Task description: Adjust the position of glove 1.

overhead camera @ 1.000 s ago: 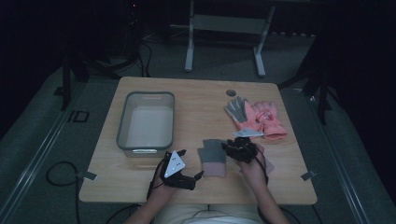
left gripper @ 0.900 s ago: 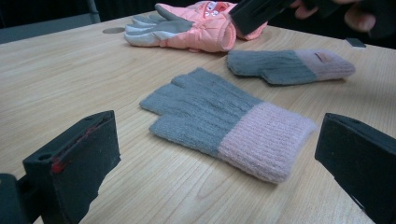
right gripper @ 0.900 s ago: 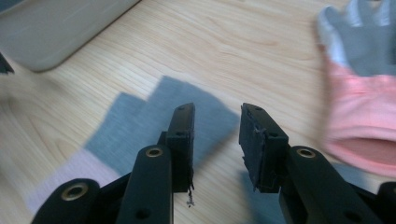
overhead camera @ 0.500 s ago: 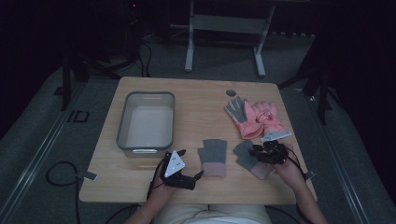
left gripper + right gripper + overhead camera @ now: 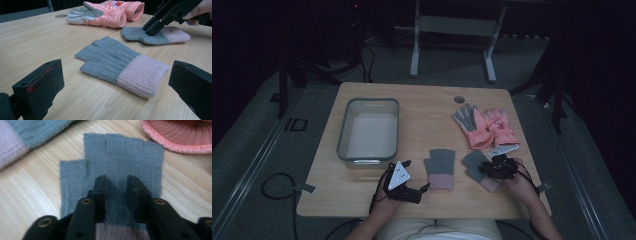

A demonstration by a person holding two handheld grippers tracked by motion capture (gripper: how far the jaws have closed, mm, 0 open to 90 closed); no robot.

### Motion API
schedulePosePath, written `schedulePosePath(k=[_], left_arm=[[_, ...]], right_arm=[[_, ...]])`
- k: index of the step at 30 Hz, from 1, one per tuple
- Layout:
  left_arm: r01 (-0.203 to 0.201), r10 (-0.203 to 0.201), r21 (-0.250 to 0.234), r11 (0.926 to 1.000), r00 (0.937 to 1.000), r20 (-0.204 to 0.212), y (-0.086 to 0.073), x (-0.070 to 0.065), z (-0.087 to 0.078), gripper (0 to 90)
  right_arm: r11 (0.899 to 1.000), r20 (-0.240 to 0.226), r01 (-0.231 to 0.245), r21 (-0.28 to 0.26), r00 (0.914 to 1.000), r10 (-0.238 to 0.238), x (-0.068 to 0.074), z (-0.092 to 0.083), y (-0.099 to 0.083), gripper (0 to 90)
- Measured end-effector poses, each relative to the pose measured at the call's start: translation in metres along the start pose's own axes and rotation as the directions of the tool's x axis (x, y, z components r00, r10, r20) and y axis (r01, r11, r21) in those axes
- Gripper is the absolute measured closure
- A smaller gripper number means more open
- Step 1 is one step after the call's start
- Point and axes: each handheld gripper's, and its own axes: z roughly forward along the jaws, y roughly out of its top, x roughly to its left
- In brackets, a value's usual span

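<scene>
Right gripper [image 5: 115,182]: jaws narrow, just closing in, tips pressed down on the right knit glove [image 5: 120,165], a fold of grey cloth between them.
Right knit glove: flat on table [image 5: 422,100], at 5 o'clock.
Left gripper [image 5: 412,192]: jaws wide, nothing held.
Left knit glove [image 5: 120,65]: flat, at 6 o'clock.
Pink gloves [image 5: 487,125]: at 2 o'clock.
Bin [image 5: 343,131]: at 9 o'clock.

Ribbed knit glove [image 5: 117,162], matt wooden table [image 5: 32,195]
</scene>
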Motion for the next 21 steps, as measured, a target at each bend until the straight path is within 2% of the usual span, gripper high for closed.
schedulePosePath(k=[3, 6, 7, 9, 11, 13, 15, 17, 19, 20, 21], left_arm=[[0.001, -0.001, -0.001, 1.0, 1.0, 0.0, 0.0, 0.0, 0.0, 0.0], [-0.001, 0.001, 0.0, 1.0, 1.0, 0.001, 0.0, 0.0, 0.0, 0.0], [0.0, 0.0, -0.003, 1.0, 1.0, 0.0, 0.0, 0.0, 0.0, 0.0], [-0.001, 0.001, -0.002, 1.0, 1.0, 0.001, 0.0, 0.0, 0.0, 0.0], [0.001, -0.001, -0.002, 1.0, 1.0, 0.002, 0.0, 0.0, 0.0, 0.0], [-0.002, 0.002, -0.001, 1.0, 1.0, 0.001, 0.0, 0.0, 0.0, 0.0], [-0.007, 0.007, 0.0, 1.0, 1.0, 0.001, 0.0, 0.0, 0.0, 0.0], [-0.007, 0.007, 0.0, 1.0, 1.0, 0.001, 0.0, -0.001, 0.0, 0.0], [-0.007, 0.007, 0.001, 1.0, 1.0, 0.001, 0.0, 0.0, 0.0, 0.0], [-0.006, 0.006, 0.001, 1.0, 1.0, 0.001, 0.0, 0.0, 0.0, 0.0], [-0.005, 0.005, 0.0, 1.0, 1.0, 0.002, 0.0, 0.0, 0.0, 0.0]], right_arm=[[0.999, 0.042, 0.032, 0.019, 0.9986, -0.032, 0.008, 0.001, 0.003, 83.8], [0.999, 0.062, 0.038, 0.027, 0.9973, -0.04, 0.011, 0.0, 0.005, 85.3], [0.999, 0.066, 0.031, 0.021, 0.9973, -0.033, 0.012, -0.001, 0.006, 85.6], [0.999, 0.096, -0.016, -0.037, 0.9952, 0.019, 0.021, -0.017, 0.009, 85.7], [0.992, 0.113, -0.07, -0.105, 0.9902, 0.082, 0.029, -0.031, 0.012, 85.7], [0.977, 0.15, -0.142, -0.16, 0.9745, 0.167, 0.036, -0.046, 0.018, 85.7], [0.956, 0.159, -0.209, -0.207, 0.9567, 0.244, 0.041, -0.058, 0.021, 85.7], [0.936, 0.179, -0.266, -0.23, 0.934, 0.309, 0.046, -0.066, 0.022, 85.7], [0.909, 0.189, -0.321, -0.268, 0.9073, 0.376, 0.05, -0.07, 0.018, 85.7], [0.901, 0.214, -0.33, -0.281, 0.8939, 0.394, 0.053, -0.07, 0.016, 85.7], [0.899, 0.244, -0.33, -0.289, 0.8824, 0.402, 0.056, -0.068, 0.014, 85.7]])
